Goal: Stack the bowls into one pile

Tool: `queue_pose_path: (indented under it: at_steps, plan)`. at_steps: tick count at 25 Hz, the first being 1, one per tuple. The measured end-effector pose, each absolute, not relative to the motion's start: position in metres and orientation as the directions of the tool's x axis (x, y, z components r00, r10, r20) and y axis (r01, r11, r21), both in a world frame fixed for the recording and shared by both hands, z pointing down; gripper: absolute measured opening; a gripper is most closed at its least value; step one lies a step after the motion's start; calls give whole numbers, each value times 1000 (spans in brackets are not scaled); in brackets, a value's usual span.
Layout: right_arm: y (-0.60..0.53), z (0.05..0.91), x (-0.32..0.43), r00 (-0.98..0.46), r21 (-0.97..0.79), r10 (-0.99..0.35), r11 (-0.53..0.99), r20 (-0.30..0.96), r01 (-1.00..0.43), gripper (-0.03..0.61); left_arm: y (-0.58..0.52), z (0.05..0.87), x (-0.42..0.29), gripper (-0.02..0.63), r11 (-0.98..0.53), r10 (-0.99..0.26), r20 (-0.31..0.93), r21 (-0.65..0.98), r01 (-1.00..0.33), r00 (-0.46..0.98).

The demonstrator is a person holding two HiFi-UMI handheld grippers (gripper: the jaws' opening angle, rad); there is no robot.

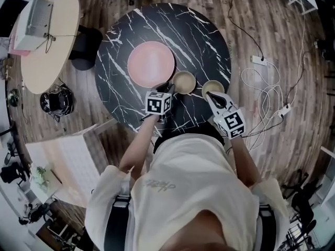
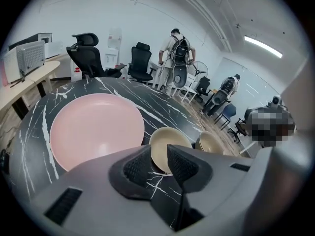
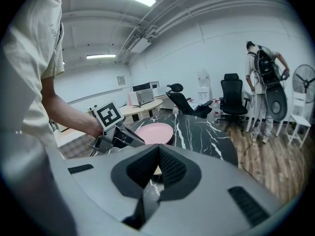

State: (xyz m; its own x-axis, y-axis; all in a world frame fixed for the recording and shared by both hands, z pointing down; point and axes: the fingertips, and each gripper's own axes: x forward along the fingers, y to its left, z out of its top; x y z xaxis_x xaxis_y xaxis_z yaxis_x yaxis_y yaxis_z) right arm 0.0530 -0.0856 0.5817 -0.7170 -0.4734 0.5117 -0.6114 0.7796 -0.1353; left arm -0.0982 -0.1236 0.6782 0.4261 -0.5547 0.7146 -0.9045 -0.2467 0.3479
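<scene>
round black marble tabletop veined in white, on a dark plank floor. open office room: round beige side table off the far left edge, black office chairs past the far edge, people with backpacks further back. white cables and a power strip on the floor to the right.

large pink plate at the tabletop's middle. just beside it toward the near edge, first tan bowl; next to that, at the near right edge and slightly apart, second tan bowl. both upright, unstacked.

left gripper wedged between plate and first tan bowl, released, jaws narrowly parted in line with that bowl's near rim. right gripper clenched on the second tan bowl's near rim, a tan sliver between the pads.
</scene>
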Motion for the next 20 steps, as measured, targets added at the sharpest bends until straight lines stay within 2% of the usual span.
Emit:
queue_pose_path:
  at_steps: [20]
  plan:
    - [-114, 610, 75, -717, -183, -427, 777, 551, -603, 6, -145, 733, -90, 113, -174, -475, 789, 350, -920, 390]
